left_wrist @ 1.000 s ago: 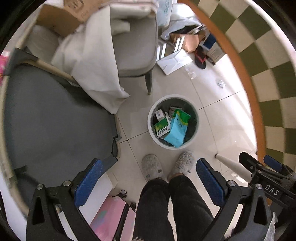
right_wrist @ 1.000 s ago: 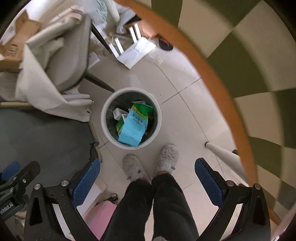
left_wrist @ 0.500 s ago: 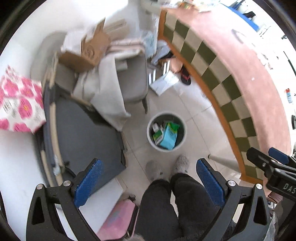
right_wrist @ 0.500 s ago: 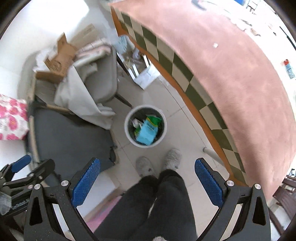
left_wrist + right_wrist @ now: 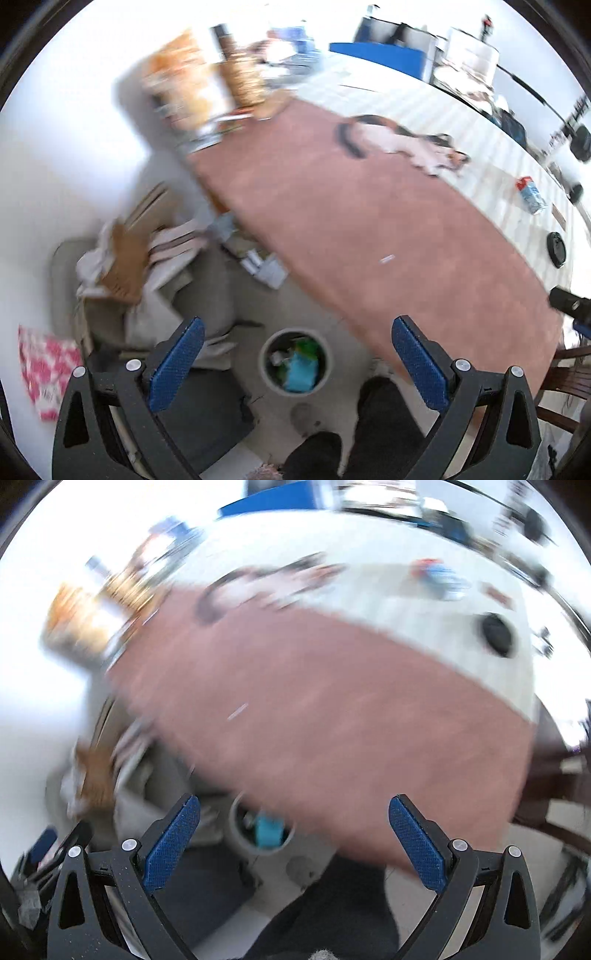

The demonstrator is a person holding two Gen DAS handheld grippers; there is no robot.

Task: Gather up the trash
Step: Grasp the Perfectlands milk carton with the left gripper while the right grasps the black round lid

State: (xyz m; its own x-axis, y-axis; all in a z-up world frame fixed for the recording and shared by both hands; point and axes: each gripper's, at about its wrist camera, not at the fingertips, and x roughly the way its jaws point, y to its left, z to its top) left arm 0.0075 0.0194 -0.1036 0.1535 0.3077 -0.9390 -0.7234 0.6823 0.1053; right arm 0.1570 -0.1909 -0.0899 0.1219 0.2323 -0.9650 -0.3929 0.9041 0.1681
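Observation:
A round grey trash bin stands on the floor far below, holding a blue packet and a green packet. It shows in the right wrist view too, partly hidden by the table. My left gripper is open and empty, high above the bin. My right gripper is open and empty at about the same height. On the table top lie a small blue and white carton, also in the right wrist view, and a thin scrap. The right wrist view is heavily blurred.
A large table with a pink cloth fills the middle. A calico cat lies on its far part. A black round object sits near the right edge. A cluttered chair with cardboard stands left. My legs are below.
Both grippers have risen and tilted up from above the bin, so the table top, cat and carton have come into view. The bin now looks smaller. Both stay open and empty.

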